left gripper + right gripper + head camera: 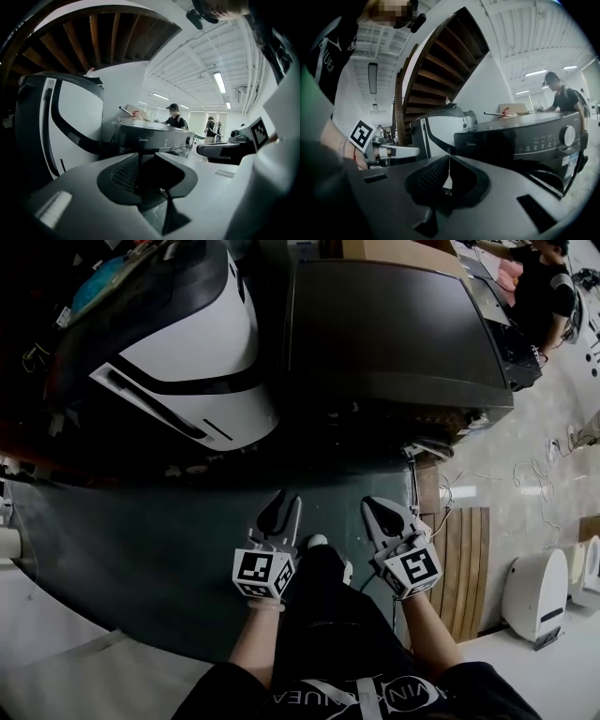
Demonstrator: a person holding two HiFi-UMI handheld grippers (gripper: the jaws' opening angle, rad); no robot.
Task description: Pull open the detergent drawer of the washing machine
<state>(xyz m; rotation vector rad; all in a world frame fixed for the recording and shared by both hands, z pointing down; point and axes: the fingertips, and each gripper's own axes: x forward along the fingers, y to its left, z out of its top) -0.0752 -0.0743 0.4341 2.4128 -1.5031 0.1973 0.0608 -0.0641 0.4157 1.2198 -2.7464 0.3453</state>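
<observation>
The dark washing machine (394, 334) stands ahead of me, its front panel facing my grippers. In the left gripper view the panel (154, 138) shows a logo at its left and a knob at its right; its left part lies flush. My left gripper (279, 512) hangs low in front of the machine, well short of it, jaws a little apart with nothing between them (147, 157). My right gripper (389, 517) is beside it at the same height, equally far from the panel (520, 140). Its tips (449, 159) meet on a hairline and hold nothing.
A tall white-and-black appliance (187, 362) stands close to the machine's left. A wooden staircase (440, 61) rises behind. A person (544, 287) works at a bench beyond the machine. A slatted wooden board (464, 559) and a white device (534, 592) lie at my right.
</observation>
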